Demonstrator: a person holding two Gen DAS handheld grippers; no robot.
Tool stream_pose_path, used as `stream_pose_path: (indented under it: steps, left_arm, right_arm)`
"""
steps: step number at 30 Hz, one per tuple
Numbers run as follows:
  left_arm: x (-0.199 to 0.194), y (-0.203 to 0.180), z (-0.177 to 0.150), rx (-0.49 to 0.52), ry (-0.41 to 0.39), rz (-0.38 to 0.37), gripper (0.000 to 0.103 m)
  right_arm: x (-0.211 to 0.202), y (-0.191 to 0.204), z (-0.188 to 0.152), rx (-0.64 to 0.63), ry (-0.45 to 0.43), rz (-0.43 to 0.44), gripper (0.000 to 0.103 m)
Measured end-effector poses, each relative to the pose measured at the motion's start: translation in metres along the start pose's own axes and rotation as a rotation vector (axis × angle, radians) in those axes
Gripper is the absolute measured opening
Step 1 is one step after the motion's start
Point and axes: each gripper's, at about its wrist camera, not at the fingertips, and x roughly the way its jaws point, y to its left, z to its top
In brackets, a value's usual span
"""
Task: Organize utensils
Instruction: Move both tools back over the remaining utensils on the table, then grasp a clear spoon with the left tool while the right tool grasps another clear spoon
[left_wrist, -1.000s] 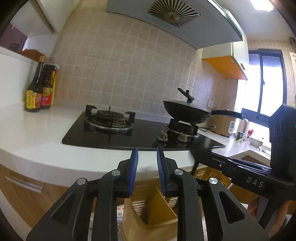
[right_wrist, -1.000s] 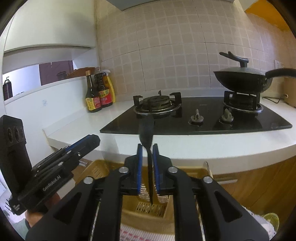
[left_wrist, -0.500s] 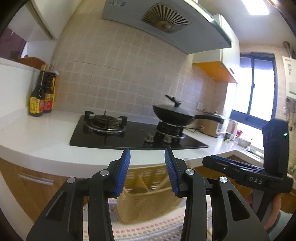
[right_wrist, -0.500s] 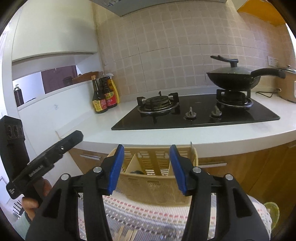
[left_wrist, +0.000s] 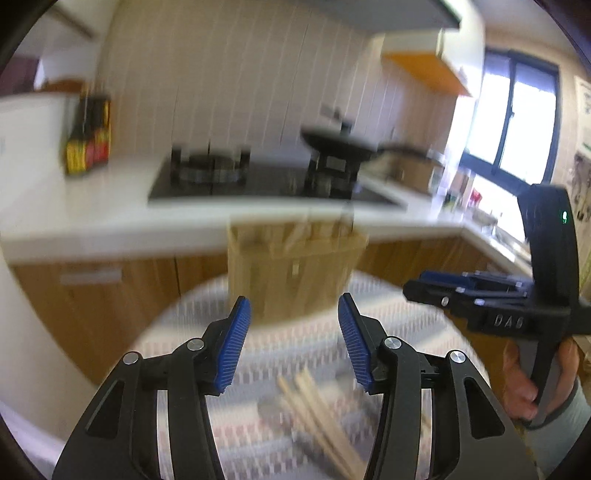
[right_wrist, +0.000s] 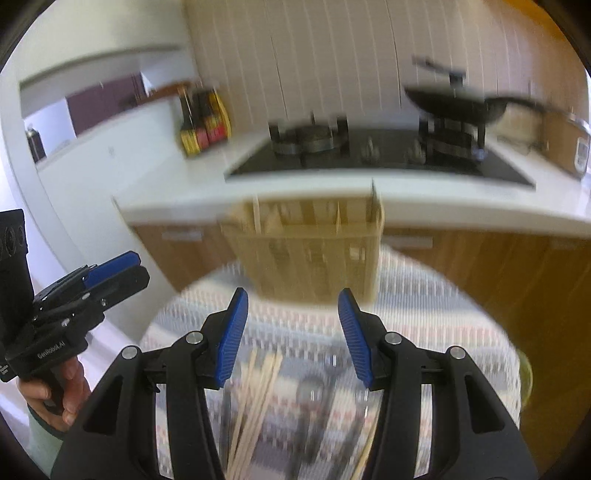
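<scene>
A tan slatted utensil basket (left_wrist: 295, 266) (right_wrist: 314, 254) stands at the far side of a round table with a striped cloth (left_wrist: 399, 317) (right_wrist: 424, 314). Loose wooden chopsticks (left_wrist: 321, 417) (right_wrist: 255, 402) lie on the cloth below both grippers, and a dark utensil (right_wrist: 308, 398) lies beside them, blurred. My left gripper (left_wrist: 293, 343) is over the cloth short of the basket; its jaws are opening with nothing between them. My right gripper (right_wrist: 291, 336) hangs open and empty at about the same distance from the basket. Each gripper shows in the other's view, held by a hand.
Behind the table runs a white kitchen counter (left_wrist: 92, 206) with a black gas hob (right_wrist: 369, 162), a covered black wok (right_wrist: 454, 103) and sauce bottles (left_wrist: 88, 140). Wooden cabinet doors (right_wrist: 498, 277) sit under it. A window (left_wrist: 517, 122) is at the right.
Both grippers drew back from the basket and tipped downward, and their jaws spread apart. The dark utensil that the right gripper held over the basket is out of its jaws. The chopsticks came into view.
</scene>
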Motion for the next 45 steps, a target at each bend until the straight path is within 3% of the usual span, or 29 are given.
stream_pose_path:
  steps: [6,8,12,20,26,29,33,35,36,42,45]
  left_arm:
    - [0.043,0.013,-0.053,-0.014,0.259,0.081,0.048]
    - [0.055,0.013,-0.068,-0.027,0.317,0.072,0.047]
    - [0.072,0.022,-0.093,-0.076,0.398,0.051,0.045]
    - [0.082,0.02,-0.101,-0.118,0.428,0.053,0.042]
    - [0.098,-0.002,-0.098,0.006,0.442,0.149,0.042]
    - [0.101,-0.008,-0.099,0.062,0.444,0.177,0.033]
    - [0.096,-0.007,-0.102,0.142,0.444,0.168,0.025]
    - [0.095,-0.009,-0.103,0.194,0.45,0.159,0.014]
    - [0.093,-0.009,-0.103,0.214,0.458,0.147,0.012]
    - [0.087,-0.001,-0.102,0.238,0.502,0.118,0.016]
    - [0.088,0.0,-0.101,0.227,0.532,0.099,0.029]
  right_arm:
    - [0.048,-0.006,-0.037,0.031,0.22,0.05,0.047]
    - [0.066,-0.006,-0.055,0.043,0.274,0.055,0.037]
    - [0.086,-0.008,-0.078,0.071,0.316,0.058,0.029]
    - [0.103,-0.01,-0.088,0.067,0.364,0.027,0.026]
    - [0.107,0.004,-0.088,-0.01,0.395,-0.026,0.024]
    - [0.11,0.01,-0.09,-0.05,0.404,-0.064,0.013]
    - [0.111,0.013,-0.094,-0.08,0.412,-0.059,0.011]
    - [0.104,0.014,-0.097,-0.095,0.416,-0.033,0.01]
    - [0.1,0.009,-0.098,-0.096,0.418,-0.033,0.01]
    - [0.104,0.011,-0.095,-0.083,0.449,-0.04,0.011]
    - [0.106,0.011,-0.093,-0.085,0.479,-0.053,0.012]
